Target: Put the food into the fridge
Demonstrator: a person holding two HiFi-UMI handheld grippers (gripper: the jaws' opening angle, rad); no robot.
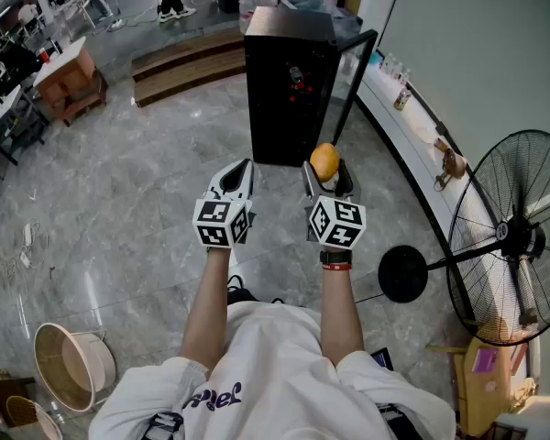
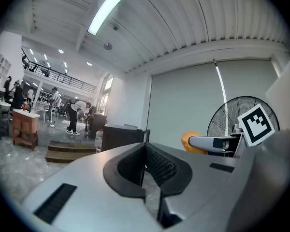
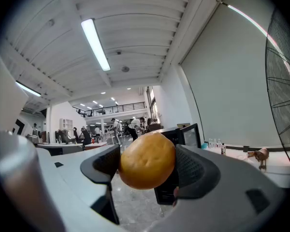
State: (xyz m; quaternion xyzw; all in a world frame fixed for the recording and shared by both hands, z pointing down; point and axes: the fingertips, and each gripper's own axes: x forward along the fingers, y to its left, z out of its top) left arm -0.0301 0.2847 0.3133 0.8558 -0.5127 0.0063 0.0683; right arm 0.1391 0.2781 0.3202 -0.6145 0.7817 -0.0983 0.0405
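Note:
A round orange fruit (image 1: pixel 324 162) is clamped between the pads of my right gripper (image 1: pixel 326 167), held up in front of me; the right gripper view shows the fruit (image 3: pixel 147 161) filling the gap between both pads. My left gripper (image 1: pixel 241 169) is level with it on the left, its jaws together with nothing in them (image 2: pixel 145 154). From the left gripper view the fruit (image 2: pixel 190 141) shows beside the right gripper's finger. Straight ahead stands a black fridge (image 1: pixel 289 90) with its glass door (image 1: pixel 356 73) swung open to the right.
A large standing fan (image 1: pixel 513 236) is at the right on a round base (image 1: pixel 403 273). A white ledge (image 1: pixel 412 131) with small bottles runs along the right wall. Wooden steps (image 1: pixel 188 62) lie behind the fridge, and a round basket (image 1: pixel 69 365) sits on the floor at lower left.

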